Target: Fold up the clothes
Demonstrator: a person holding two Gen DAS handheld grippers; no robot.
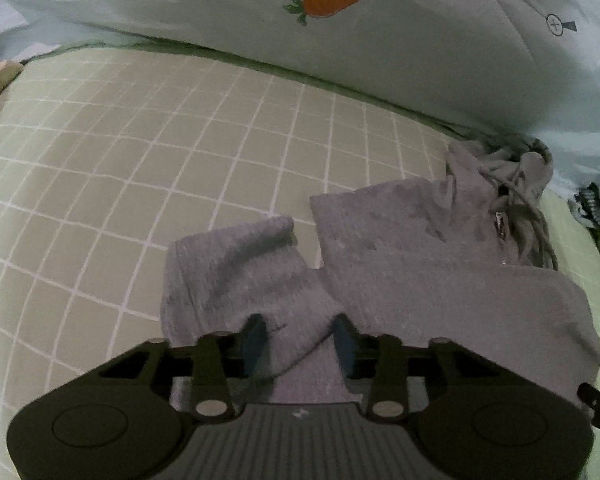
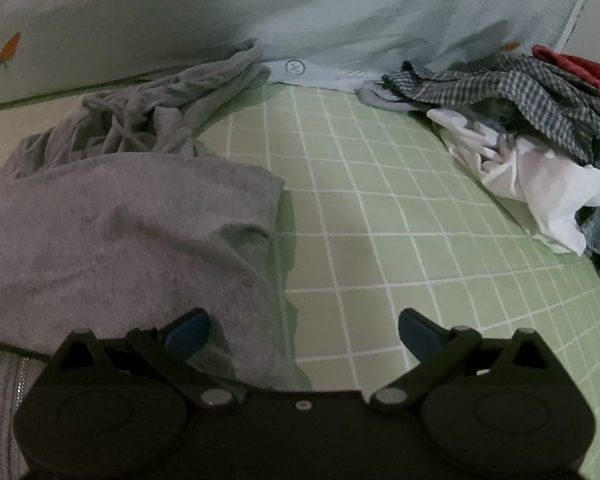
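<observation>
The grey hoodie (image 1: pixel 420 264) lay on the checked bedsheet (image 1: pixel 100 160), hood toward one o'clock. The left gripper (image 1: pixel 300 340) pinched its sleeve (image 1: pixel 236 272) at twelve; the right gripper (image 2: pixel 304 332) gaped empty beside its edge.

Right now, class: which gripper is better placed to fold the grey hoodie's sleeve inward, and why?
Left, probably. The left gripper has the grey hoodie sleeve fabric between its narrowly set fingers. The right gripper stands wide open at the hoodie's edge, mostly over bare checked sheet, gripping nothing.
</observation>
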